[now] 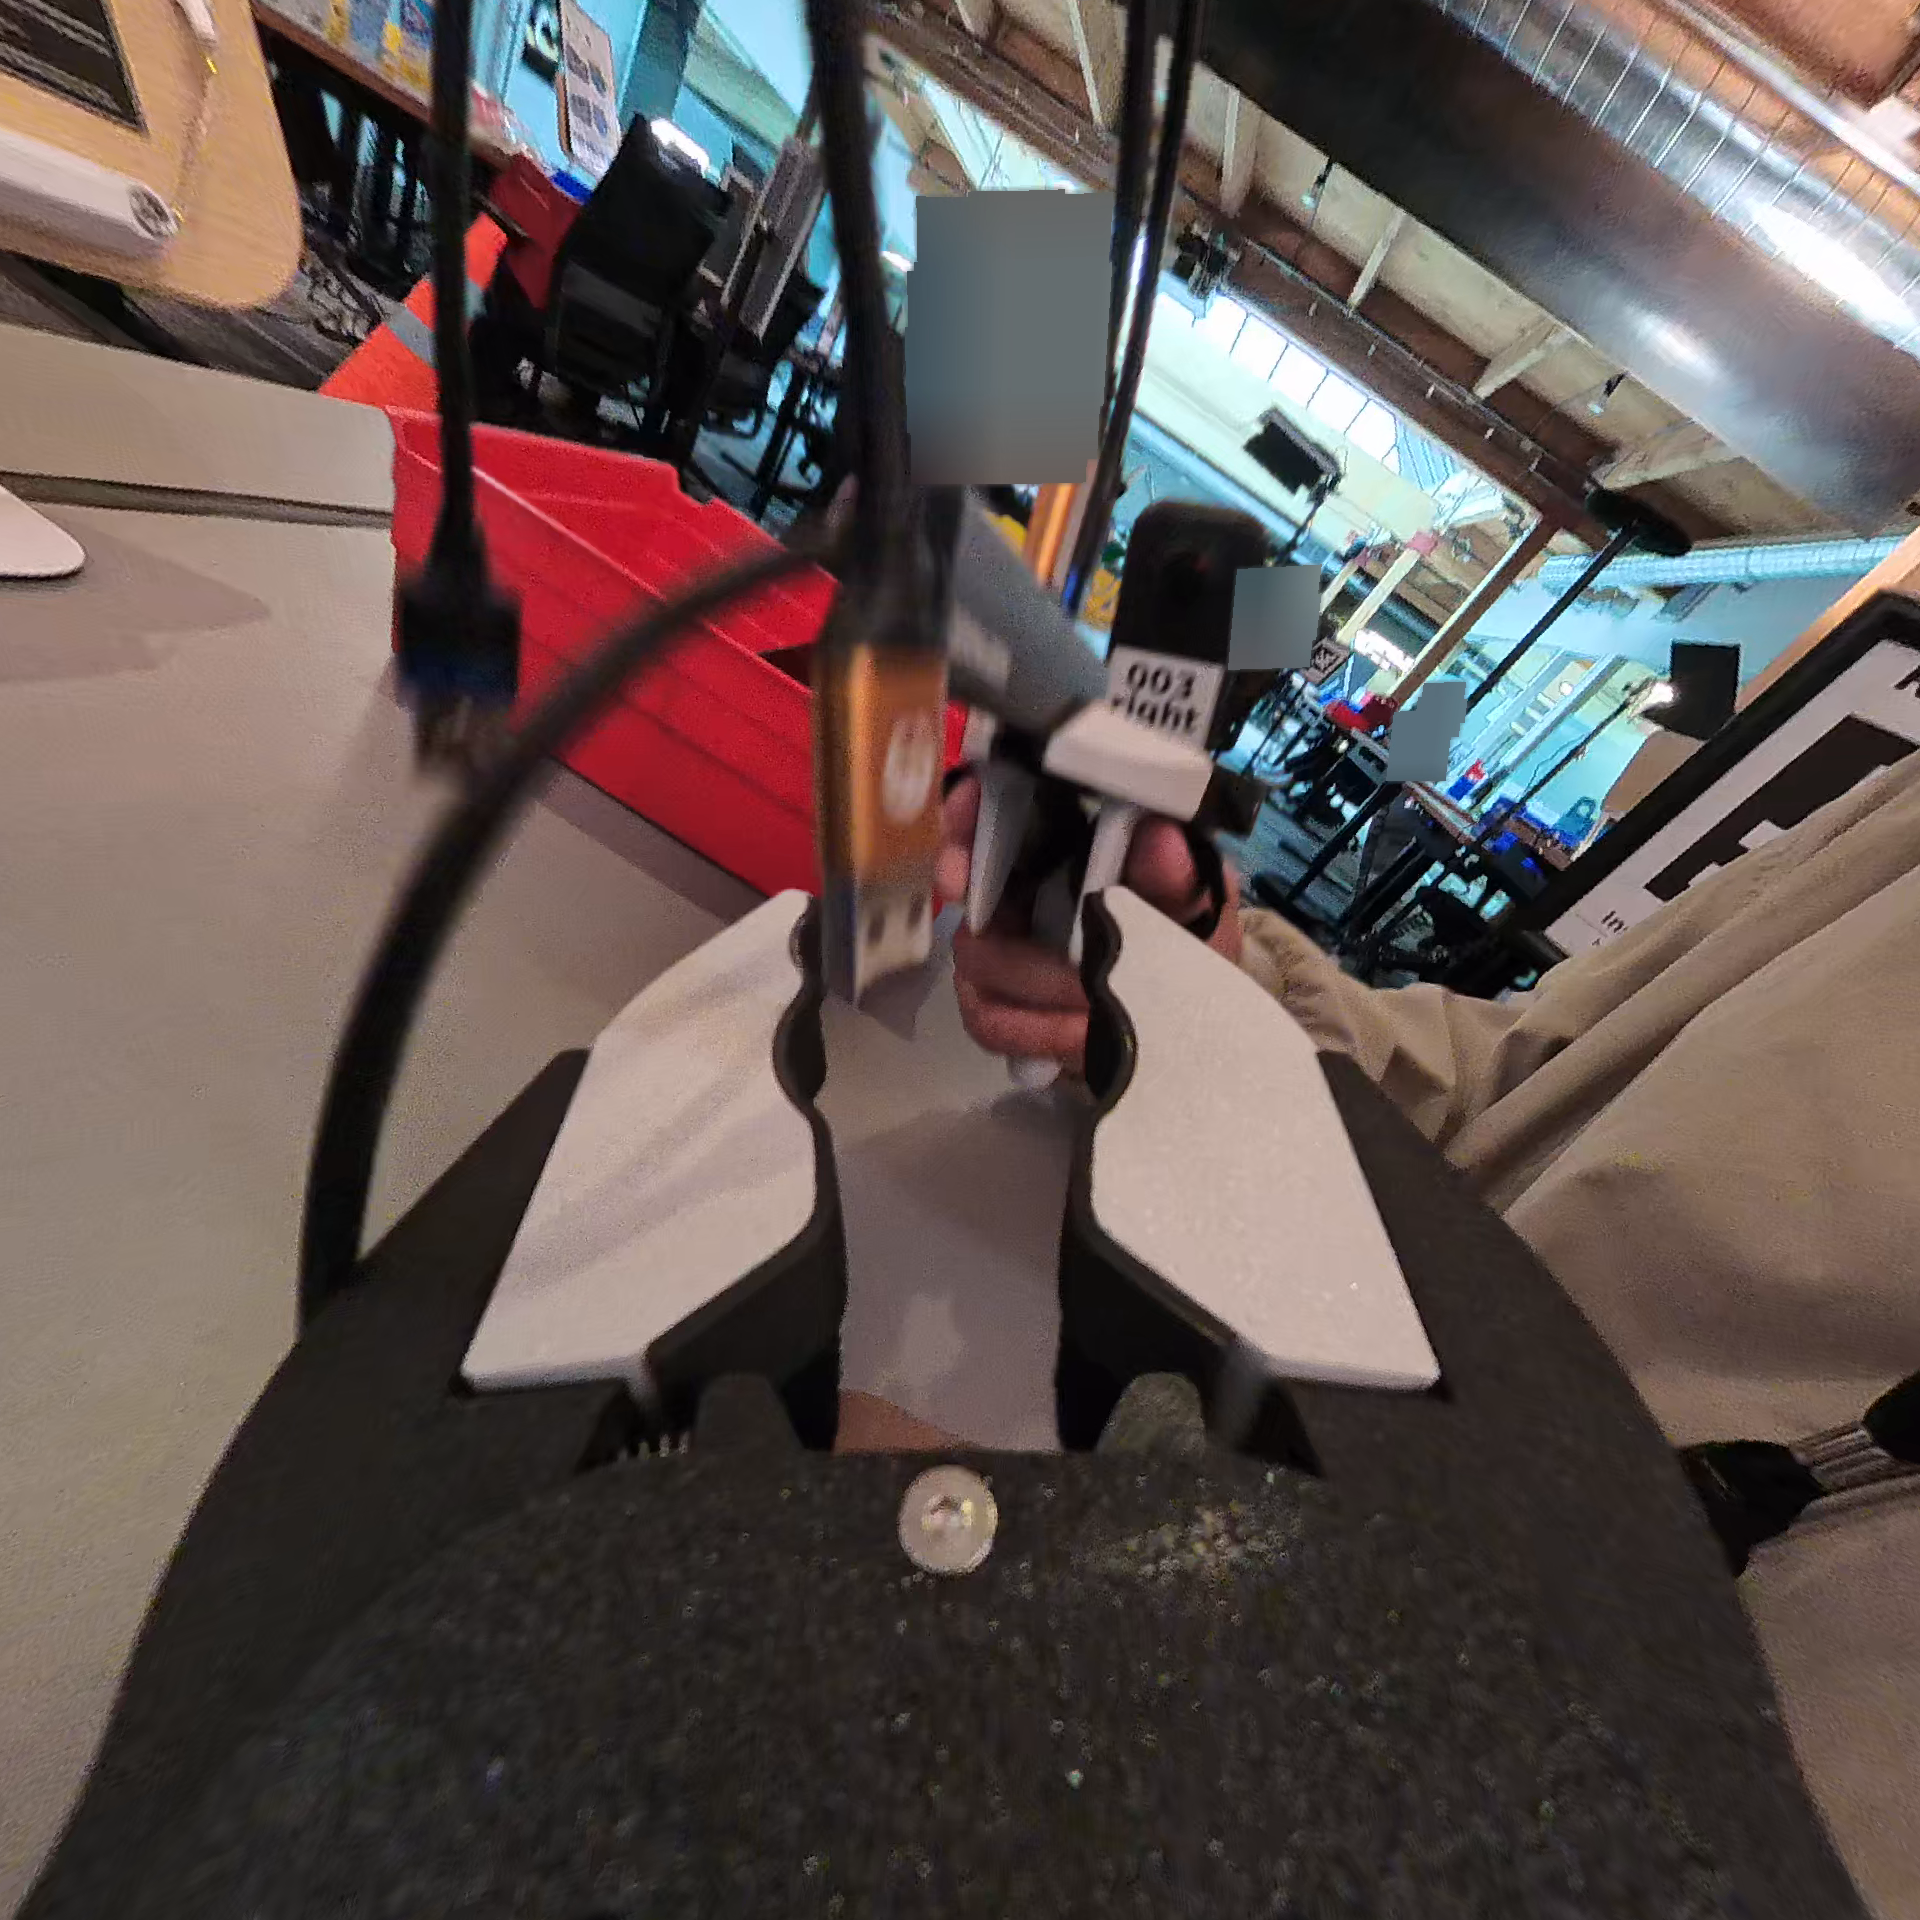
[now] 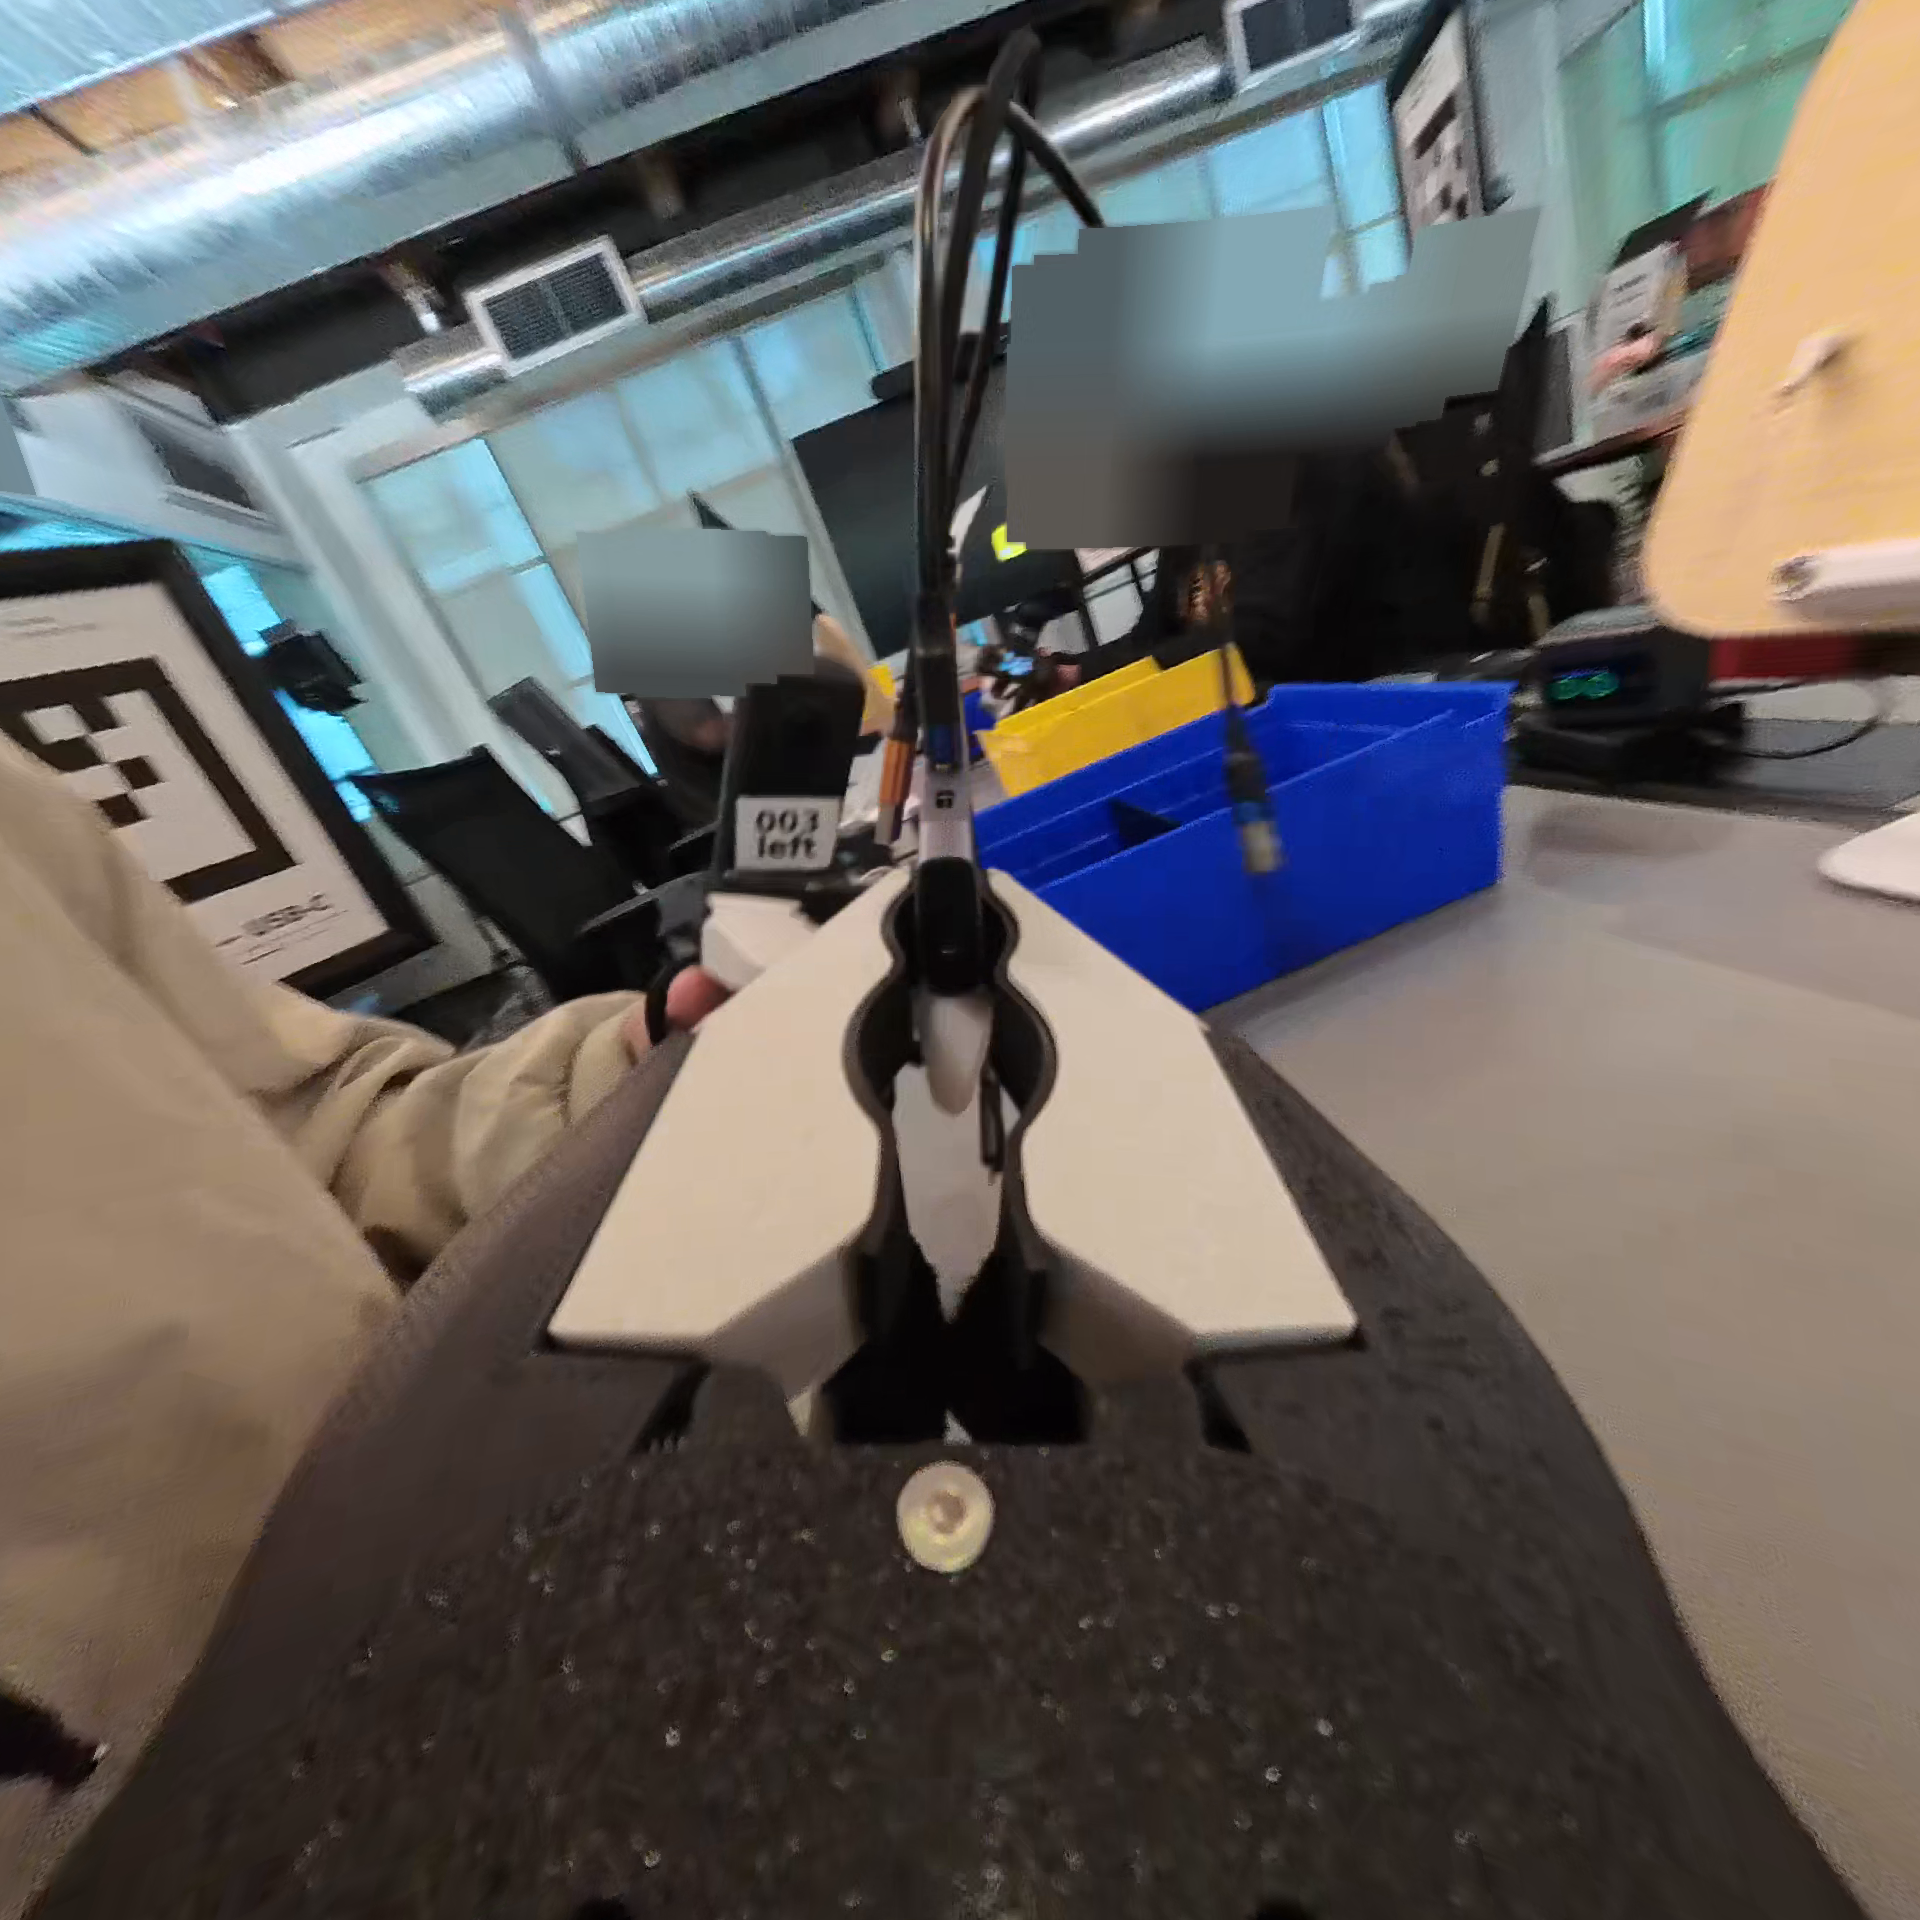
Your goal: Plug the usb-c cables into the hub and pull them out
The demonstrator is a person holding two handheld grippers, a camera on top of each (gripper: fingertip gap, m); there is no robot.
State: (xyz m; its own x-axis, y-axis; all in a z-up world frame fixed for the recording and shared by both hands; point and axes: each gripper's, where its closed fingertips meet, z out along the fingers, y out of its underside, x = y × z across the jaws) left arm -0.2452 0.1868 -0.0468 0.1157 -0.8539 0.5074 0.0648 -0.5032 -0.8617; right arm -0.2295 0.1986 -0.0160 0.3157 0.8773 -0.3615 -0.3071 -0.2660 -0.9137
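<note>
Nearest, in the left wrist view, your left gripper (image 1: pixel 951 925) stands spread and holds nothing. Its fingers (image 1: pixel 675 1122) are matte white plastic with wavy black inner edges, and bare grey table (image 1: pixel 156 935) shows between them.

- Orange plug (image 1: pixel 883 769): dangles just past the left fingertip, metal end down. It looks to brush that tip, but blur hides any contact. The shell is hard, boxy and smooth, so it is likely slick. Take it across the flat sides of the shell, not by the metal end or the cord.
- Blue plug (image 1: pixel 457 644): hangs free farther left over the table. It is small and blurred, on a black cable (image 1: pixel 353 1039) that sweeps down in a long loop.
- Cables: thin, black and limp. They will swing and give no push, so any guiding has to come from the plug body.

In the right wrist view, your right gripper (image 2: pixel 945 883) is nearly closed, and its fingers (image 2: pixel 1122 1091) pinch the black lower end of the hub (image 2: pixel 940 821).

- Hub: a slim grey bar, held upright in the air between the two grippers, with cords arching up out of its top. It is probably light and rigid. With the hold so low on it, a sideways push at the top could twist it, so push along its length.

Farther off:
- Red bin (image 1: pixel 644 623), left wrist view.
- Blue bin (image 2: pixel 1351 831) with dividers, then a yellow bin (image 2: pixel 1101 717), right wrist view. All three are glossy plastic.
</note>
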